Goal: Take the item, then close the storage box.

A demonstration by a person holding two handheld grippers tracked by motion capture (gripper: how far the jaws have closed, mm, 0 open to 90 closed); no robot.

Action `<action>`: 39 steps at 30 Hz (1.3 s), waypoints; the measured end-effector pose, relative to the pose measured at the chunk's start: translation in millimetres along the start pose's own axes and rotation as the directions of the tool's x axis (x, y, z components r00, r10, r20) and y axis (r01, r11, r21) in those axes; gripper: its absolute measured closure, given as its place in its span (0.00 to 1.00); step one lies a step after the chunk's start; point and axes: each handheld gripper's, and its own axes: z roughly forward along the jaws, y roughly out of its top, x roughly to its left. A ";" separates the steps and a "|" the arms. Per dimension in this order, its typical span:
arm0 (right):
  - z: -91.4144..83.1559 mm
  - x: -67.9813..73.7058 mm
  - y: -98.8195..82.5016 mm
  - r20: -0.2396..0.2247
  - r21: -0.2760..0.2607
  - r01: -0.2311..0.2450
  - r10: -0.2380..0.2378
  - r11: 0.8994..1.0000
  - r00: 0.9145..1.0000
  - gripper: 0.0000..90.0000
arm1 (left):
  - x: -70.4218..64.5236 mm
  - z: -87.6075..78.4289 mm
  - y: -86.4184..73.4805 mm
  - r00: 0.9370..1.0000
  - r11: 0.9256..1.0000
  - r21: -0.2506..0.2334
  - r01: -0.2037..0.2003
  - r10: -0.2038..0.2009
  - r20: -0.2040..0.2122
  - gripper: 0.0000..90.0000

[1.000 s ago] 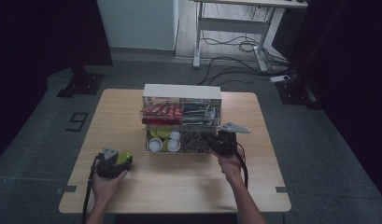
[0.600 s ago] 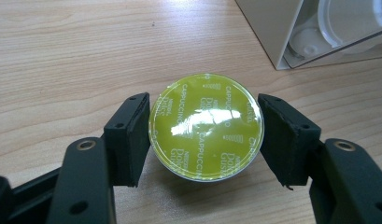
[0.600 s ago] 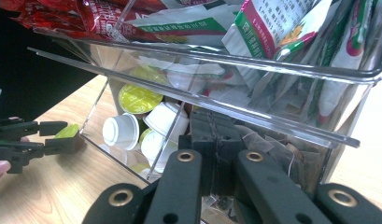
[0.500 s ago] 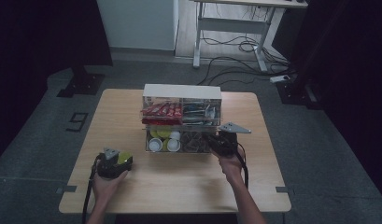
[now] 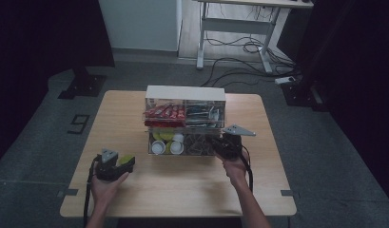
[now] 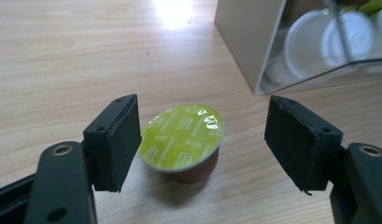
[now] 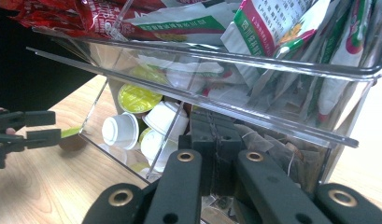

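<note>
Resting low on table, left gripper [image 6: 200,140] is holding jaws apart, green-lidded capsule [image 6: 183,138] lying between fingers, unpinched. Right gripper [image 7: 212,158] is reaching level into clear organizer [image 7: 254,65], fingers together among tea bags [image 7: 272,149].

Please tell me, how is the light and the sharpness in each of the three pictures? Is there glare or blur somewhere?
High view: dim and slightly soft, with dark surroundings beyond the table. Left gripper view: bright glare patch on the wood at the top; the green-lidded capsule is sharp with a soft shadow, while the clear organizer behind looks blurred. Right gripper view: reflections streak the acrylic shelves, and the near jaws are out of focus.
</note>
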 end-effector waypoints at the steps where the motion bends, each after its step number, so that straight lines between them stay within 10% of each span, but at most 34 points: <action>1: 0.0 0.0 -0.1 0.001 0.000 0.000 0.000 1.000 1.000 0.99 | -0.5 -1.9 1.1 1.000 1.000 -0.004 -0.002 0.002 0.005 0.30; 39: -1.1 0.3 -24.9 -0.017 0.023 -0.021 0.022 0.999 1.000 0.99 | -1.8 -9.8 6.2 0.999 1.000 -0.006 0.012 -0.012 0.038 0.31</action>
